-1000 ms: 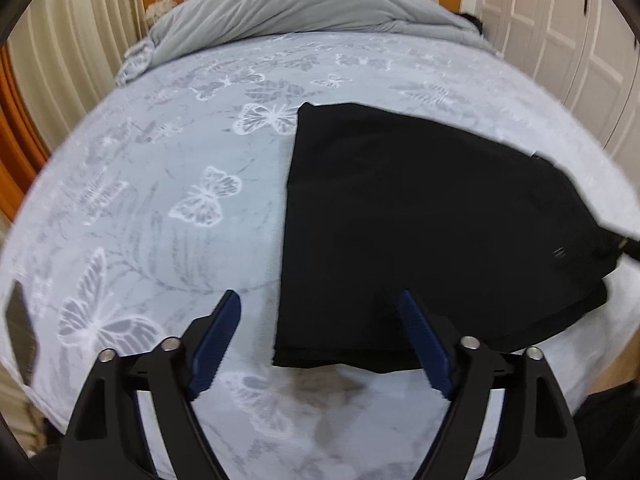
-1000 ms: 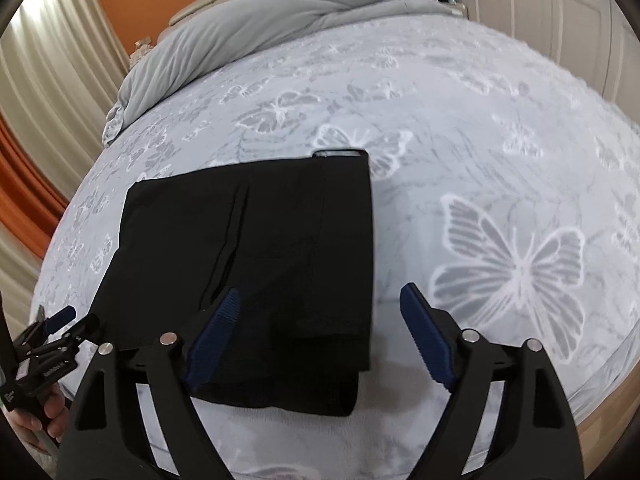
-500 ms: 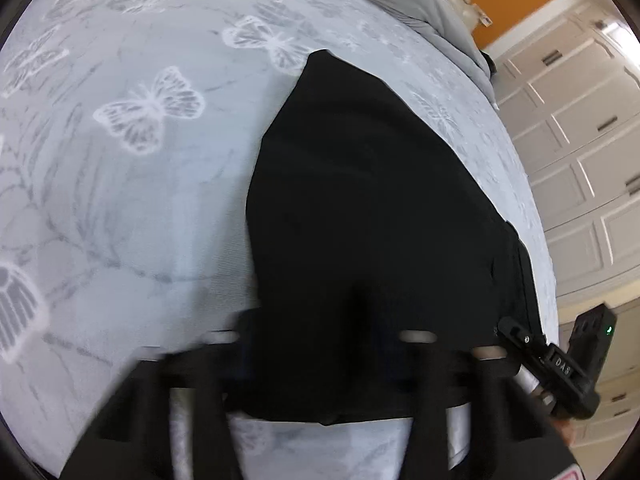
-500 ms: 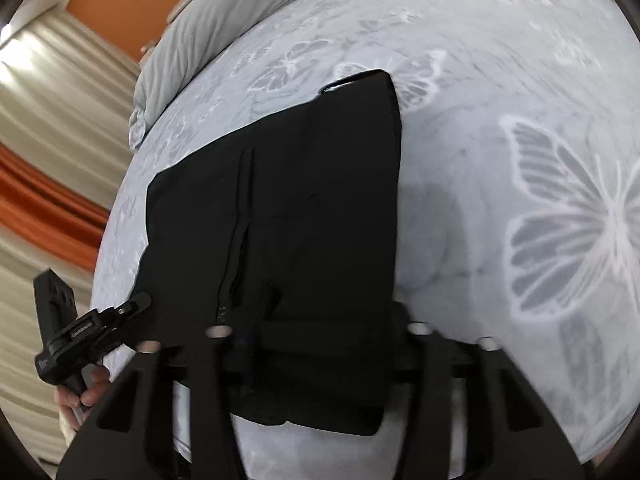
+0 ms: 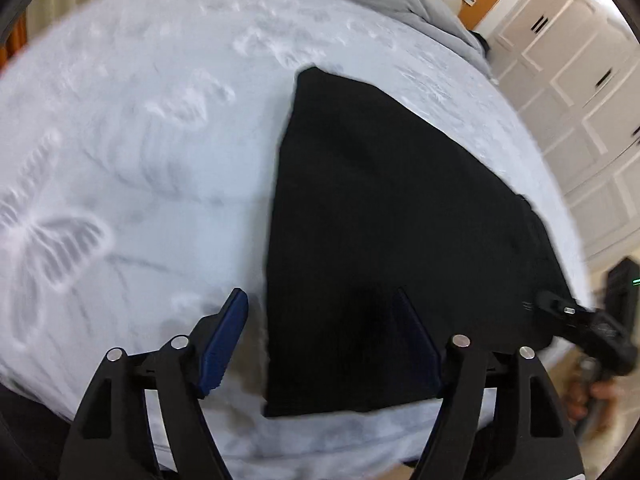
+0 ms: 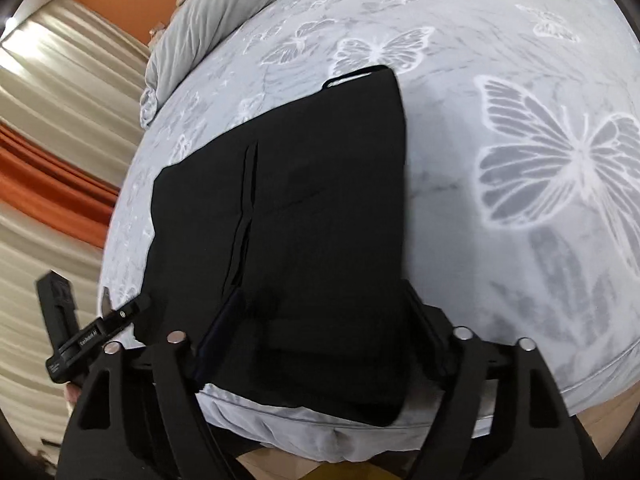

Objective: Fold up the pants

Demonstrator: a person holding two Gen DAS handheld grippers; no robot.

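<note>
Where the pants lie: as we look along both hand-held grippers, we see the black pants [image 5: 384, 240] folded flat on the bed [image 5: 140, 184], at its near edge.
Long axis: we read the folded stack as longer than wide, running away from the near bed edge toward the grey pillows [image 6: 224, 12].
Which way it points: we see a narrow end with a thin band or loop at the far corner [image 6: 352, 76]; the thick folded end hangs just at the mattress edge.
Seam: we see a slit line [image 6: 246, 208] running along the long axis.
Left hand-held gripper [image 5: 320, 344]: released and opening; its blue pads [image 5: 224, 344] straddle the pants' left near edge, not pressing it.
Right hand-held gripper [image 6: 320, 336]: released and opening over the near right portion; we see cloth between its fingers, unpinched.
</note>
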